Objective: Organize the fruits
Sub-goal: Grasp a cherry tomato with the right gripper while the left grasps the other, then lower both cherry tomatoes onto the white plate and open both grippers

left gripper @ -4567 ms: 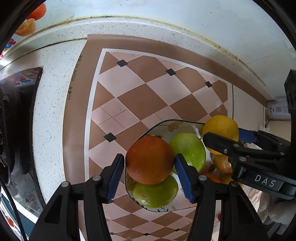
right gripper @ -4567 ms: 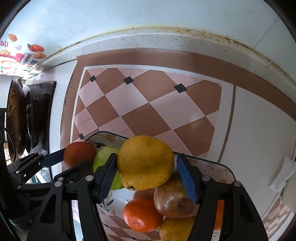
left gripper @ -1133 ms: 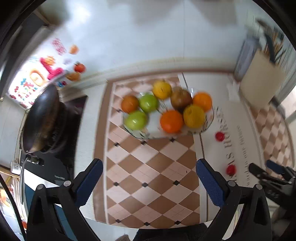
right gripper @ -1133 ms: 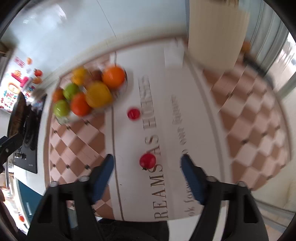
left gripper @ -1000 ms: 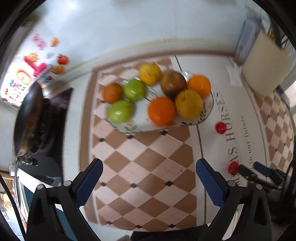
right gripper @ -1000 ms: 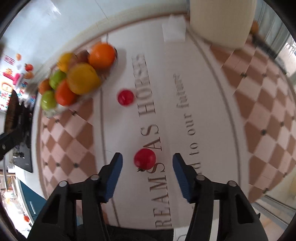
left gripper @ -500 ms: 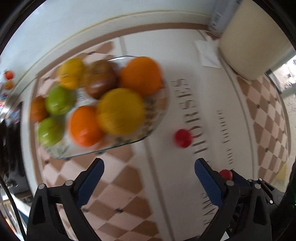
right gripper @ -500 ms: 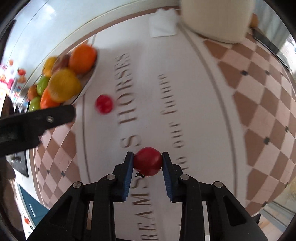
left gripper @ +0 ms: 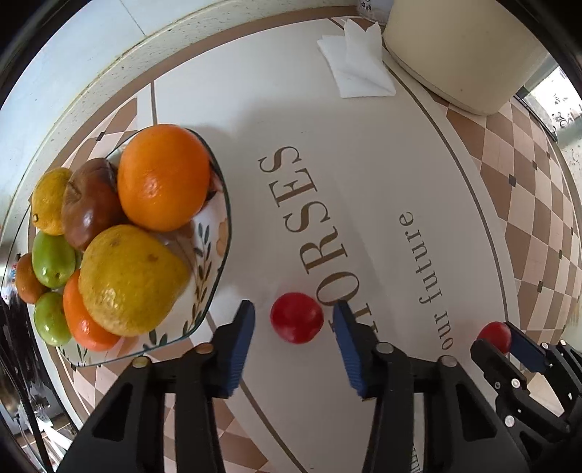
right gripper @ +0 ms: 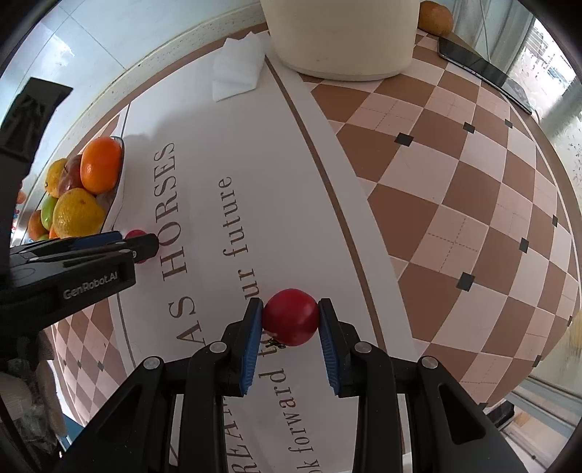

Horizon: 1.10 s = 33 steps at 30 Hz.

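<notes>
A glass plate (left gripper: 218, 233) piled with oranges, lemons and green fruits sits at the left; it also shows in the right wrist view (right gripper: 120, 174). My left gripper (left gripper: 293, 324) is open around a small red fruit (left gripper: 296, 322) lying on the mat, with gaps on both sides. My right gripper (right gripper: 290, 318) is shut on a second small red fruit (right gripper: 290, 322), its blue pads touching both sides. That fruit also shows in the left wrist view (left gripper: 494, 334).
A cream round container (left gripper: 465, 47) and a folded white napkin (left gripper: 356, 65) stand at the back. A dark phone (right gripper: 483, 72) and an orange (right gripper: 434, 16) lie at the far right. The counter edge runs close below both grippers.
Both grippers have left the plate and come down to the mat. The left jaws have narrowed around one red fruit. The right jaws have shut on the other.
</notes>
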Each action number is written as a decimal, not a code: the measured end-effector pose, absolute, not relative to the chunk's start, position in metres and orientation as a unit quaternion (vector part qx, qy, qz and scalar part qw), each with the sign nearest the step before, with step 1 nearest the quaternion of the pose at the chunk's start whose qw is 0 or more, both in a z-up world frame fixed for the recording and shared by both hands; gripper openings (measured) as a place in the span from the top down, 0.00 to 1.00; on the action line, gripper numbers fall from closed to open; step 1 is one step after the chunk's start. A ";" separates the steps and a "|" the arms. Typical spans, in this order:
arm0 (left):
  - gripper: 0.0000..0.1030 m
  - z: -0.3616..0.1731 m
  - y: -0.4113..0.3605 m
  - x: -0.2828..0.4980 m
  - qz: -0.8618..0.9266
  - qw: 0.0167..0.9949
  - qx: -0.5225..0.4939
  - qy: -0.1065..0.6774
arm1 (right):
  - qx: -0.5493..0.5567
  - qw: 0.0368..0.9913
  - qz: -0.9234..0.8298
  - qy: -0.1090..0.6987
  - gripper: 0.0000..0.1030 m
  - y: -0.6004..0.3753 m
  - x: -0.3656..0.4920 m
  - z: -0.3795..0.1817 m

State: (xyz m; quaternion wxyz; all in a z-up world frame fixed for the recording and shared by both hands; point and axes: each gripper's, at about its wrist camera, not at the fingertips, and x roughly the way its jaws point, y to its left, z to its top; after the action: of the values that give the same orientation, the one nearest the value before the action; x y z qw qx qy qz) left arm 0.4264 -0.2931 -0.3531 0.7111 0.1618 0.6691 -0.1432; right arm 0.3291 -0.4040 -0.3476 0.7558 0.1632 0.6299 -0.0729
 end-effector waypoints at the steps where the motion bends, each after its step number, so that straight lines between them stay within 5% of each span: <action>1: 0.67 -0.354 -0.294 0.428 -0.144 0.710 0.161 0.670 | 0.162 0.756 -0.072 0.630 0.68 -0.405 0.329 -0.347; 17: 0.74 -0.321 -0.270 0.423 -0.176 0.726 0.104 0.657 | 0.189 0.776 -0.037 0.601 0.68 -0.396 0.316 -0.297; 26: 0.74 -0.268 -0.126 0.424 -0.113 0.746 -0.054 0.654 | 0.247 0.750 0.112 0.603 0.68 -0.318 0.378 -0.278; 33: 0.74 -0.292 -0.034 0.439 -0.027 0.712 -0.210 0.669 | 0.193 0.724 0.213 0.628 0.68 -0.205 0.464 -0.278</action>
State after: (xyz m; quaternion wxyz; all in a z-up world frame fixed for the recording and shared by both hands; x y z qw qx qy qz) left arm 0.4390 -0.0344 -0.2925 0.7124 -0.2104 0.6689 -0.0271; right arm 0.4637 -0.2049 -0.2778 0.7236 0.1926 0.6276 0.2131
